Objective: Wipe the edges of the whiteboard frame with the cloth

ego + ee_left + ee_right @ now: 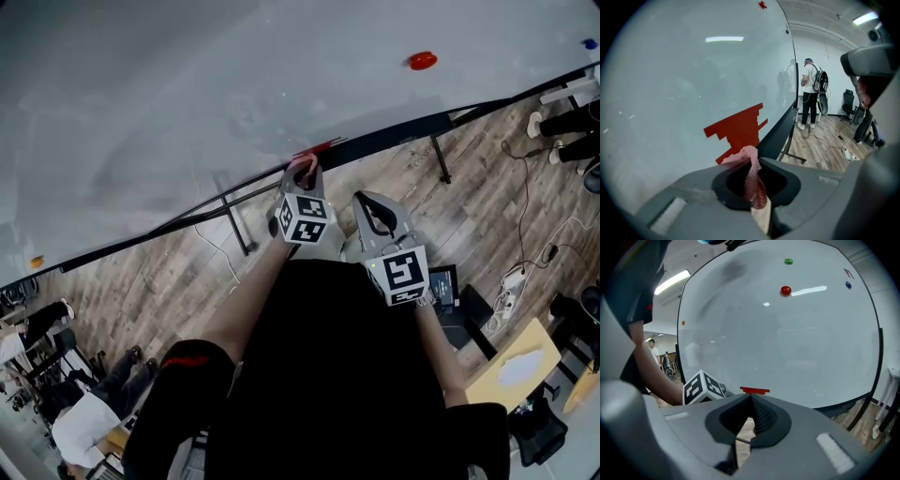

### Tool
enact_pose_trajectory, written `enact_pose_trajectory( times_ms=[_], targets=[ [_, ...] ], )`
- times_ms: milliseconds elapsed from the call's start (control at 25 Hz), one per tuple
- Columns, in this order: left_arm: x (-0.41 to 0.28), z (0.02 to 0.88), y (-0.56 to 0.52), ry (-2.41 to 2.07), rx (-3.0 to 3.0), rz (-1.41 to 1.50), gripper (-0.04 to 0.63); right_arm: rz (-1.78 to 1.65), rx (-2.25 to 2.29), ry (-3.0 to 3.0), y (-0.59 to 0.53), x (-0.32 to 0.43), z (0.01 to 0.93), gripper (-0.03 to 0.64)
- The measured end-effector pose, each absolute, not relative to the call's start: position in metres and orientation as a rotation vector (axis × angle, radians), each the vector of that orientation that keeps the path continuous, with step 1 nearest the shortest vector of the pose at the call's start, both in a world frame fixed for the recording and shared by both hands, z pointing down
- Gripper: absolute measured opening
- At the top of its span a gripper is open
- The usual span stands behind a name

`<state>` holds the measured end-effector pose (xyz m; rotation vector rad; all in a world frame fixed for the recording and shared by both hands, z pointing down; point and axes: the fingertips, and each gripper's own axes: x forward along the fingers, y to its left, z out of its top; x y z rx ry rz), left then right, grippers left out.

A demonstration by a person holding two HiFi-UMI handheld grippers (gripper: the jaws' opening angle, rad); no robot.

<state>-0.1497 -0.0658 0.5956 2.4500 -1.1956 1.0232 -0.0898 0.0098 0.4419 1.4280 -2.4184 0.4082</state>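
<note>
Clamped on a twisted strand of the pink cloth (751,176) in the left gripper (757,161), with only a small tuft poking past the tips; best held that firmly, since so thin a tuft probably drags out under friction. Tuft right at the lower black frame (780,131) of the whiteboard (684,79), beside a red mark (738,129); cannot tell whether touching. Press the tuft onto the frame's edge rather than the white face; tilt so that cloth, not the hard jaws, meets the black strip; slide along in one steady line, with light pressure, toward the far corner. Closed on nothing in the right gripper (751,398), tips together, hanging just beside the left and apart from the board; best kept out of the wiping path. Mind the red magnet (786,289) and green magnet (788,261) higher up only when working the upper edges; watch the stand legs (234,225) below the frame.
</note>
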Motion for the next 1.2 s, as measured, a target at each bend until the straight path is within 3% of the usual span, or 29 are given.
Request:
enact_pose_trajectory(
  times_ms=[1200],
  targets=[
    [-0.148, 0.598, -0.069, -1.330, 2.323, 1.014, 0.025, 0.445, 1.319, -2.479, -0.005, -0.037, 0.449, 0.002]
  ],
)
